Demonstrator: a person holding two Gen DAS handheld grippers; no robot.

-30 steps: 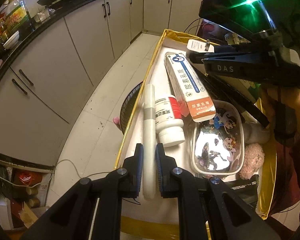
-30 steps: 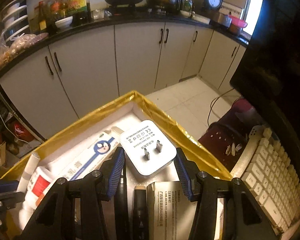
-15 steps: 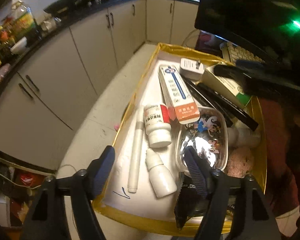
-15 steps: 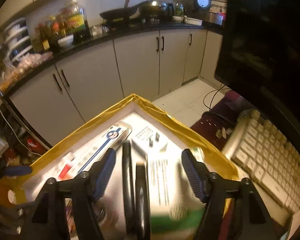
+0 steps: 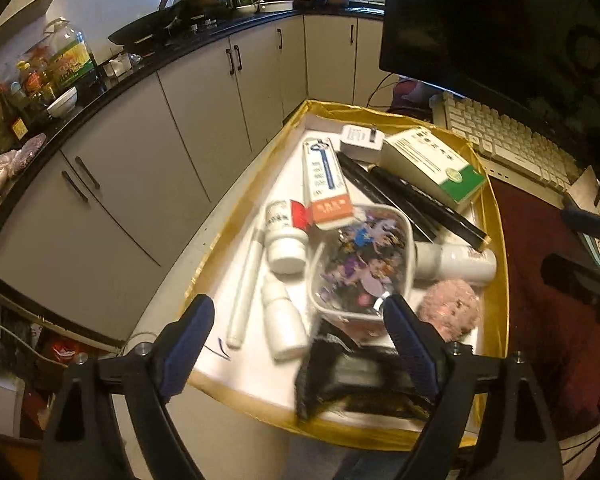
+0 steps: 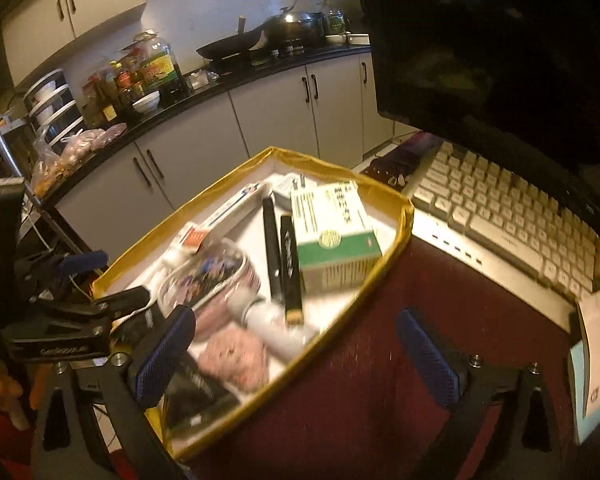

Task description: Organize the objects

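Both tools empty, jaws have just been opening. Left tool (image 5: 296, 344) spread wide over the near end of the gold-rimmed tray (image 5: 236, 216), nothing between the pads. Right tool (image 6: 296, 356) also spread wide, over the dark red bench (image 6: 380, 360) just outside the tray's right rim, nothing pinched.

Task things all sit in the tray. Nearest: a black object (image 5: 356, 376) at the front edge, blurred, cannot tell what it is. Then white marker (image 5: 244, 288), small dropper bottle (image 5: 280, 320), pink fluffy ball (image 5: 452, 312), clear tub of cartoon stickers (image 5: 364, 264).

Risks, my read:
- Tray is crowded; open jaws coming down on the marker or dropper would likely knock the neighbour, since the two lie just beside each other.
- Round pill bottle (image 5: 284, 240) and the white bottle on its side (image 5: 456, 260) could roll if bumped.
- Orange-ended long box (image 5: 324, 184) rests tilted on the tub and pill bottle; moving either may drop it.
- Green-and-white box (image 5: 432, 164) leans across the black pens (image 5: 404, 196); pulling a pen could shift it.
- Both tools are close together near the front corner, collision possible.

Far end: white charger plug (image 5: 360, 142) partly behind the boxes. Keyboard (image 6: 512, 220) beyond the tray, monitor cut off by the frame. Right view motion-blurred, labels unreadable.
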